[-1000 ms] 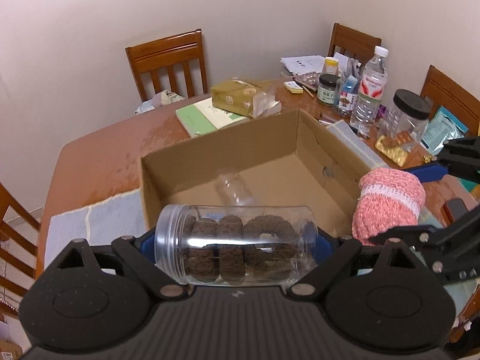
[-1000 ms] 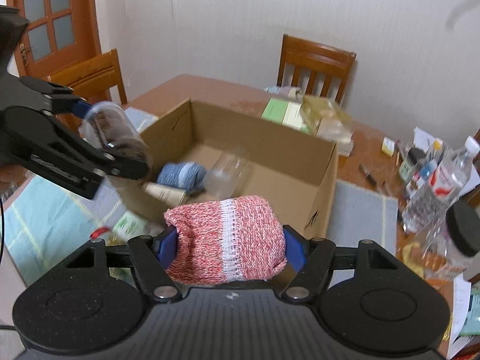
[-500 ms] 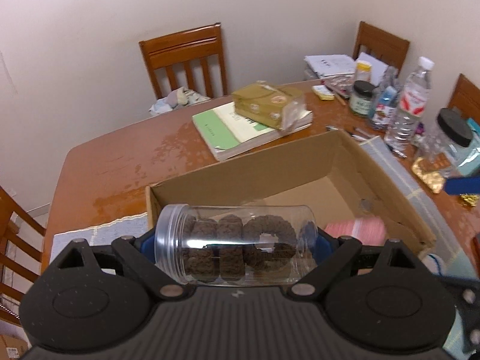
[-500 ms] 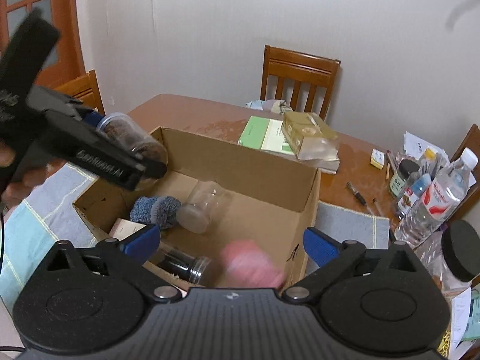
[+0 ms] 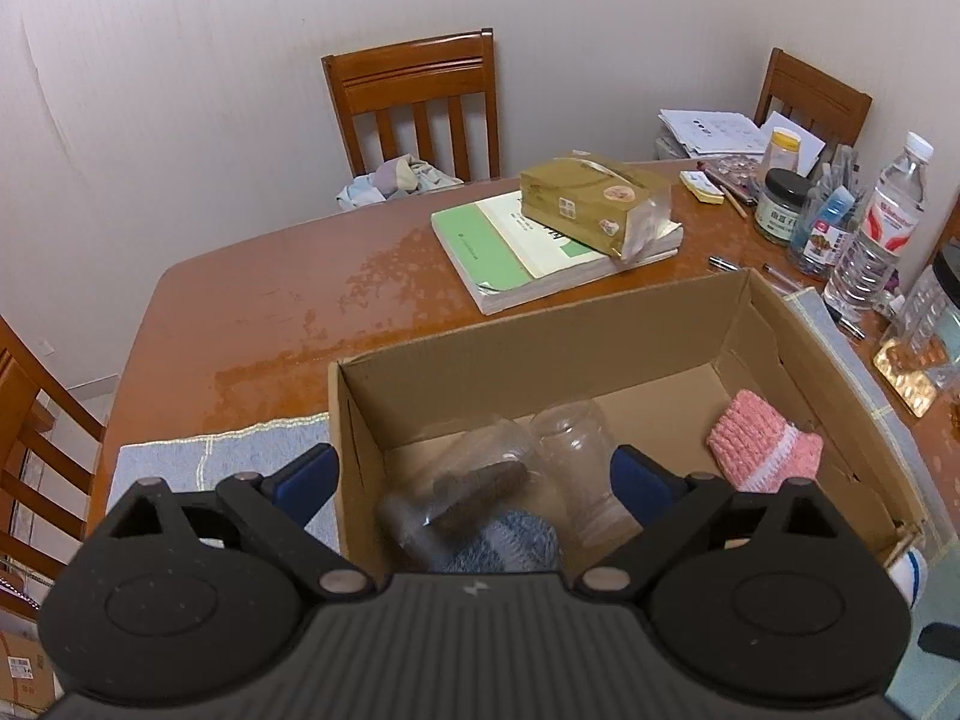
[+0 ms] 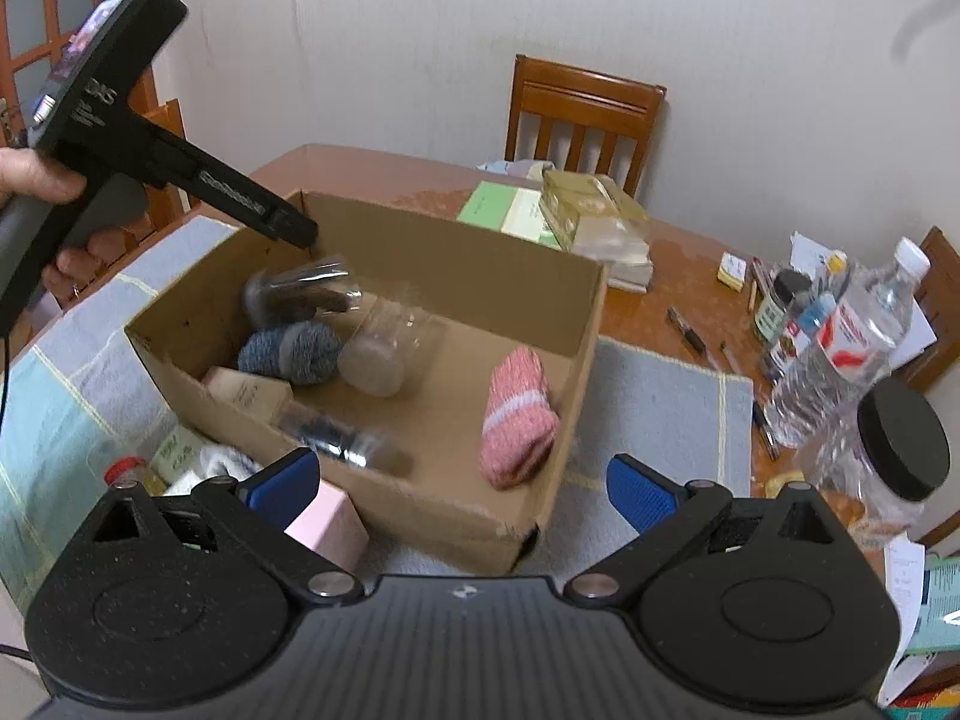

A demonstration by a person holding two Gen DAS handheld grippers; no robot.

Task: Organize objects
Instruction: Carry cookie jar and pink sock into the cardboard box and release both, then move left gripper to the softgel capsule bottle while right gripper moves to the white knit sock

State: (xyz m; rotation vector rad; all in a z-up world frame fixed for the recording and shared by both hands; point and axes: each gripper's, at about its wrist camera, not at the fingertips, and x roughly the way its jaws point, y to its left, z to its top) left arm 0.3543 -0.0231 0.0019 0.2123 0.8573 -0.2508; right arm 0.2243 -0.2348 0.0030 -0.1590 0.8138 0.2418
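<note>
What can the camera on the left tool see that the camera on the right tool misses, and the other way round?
Only the left view shows the wooden chair at the table's left edge. Only the right view shows the black left tool in a hand, the wooden glazed door and a small pink box. Both show the open cardboard box and the pink knitted roll inside it.

No text readable; water bottle [image 5: 881,228] label, green book [image 5: 528,240] cover, jar [image 5: 780,207] label too blurred.

Wooden table [image 5: 252,312]: cardboard box [image 5: 600,330] on grey mat [image 6: 654,414], green book [image 5: 510,252], water bottle [image 5: 882,228].
</note>
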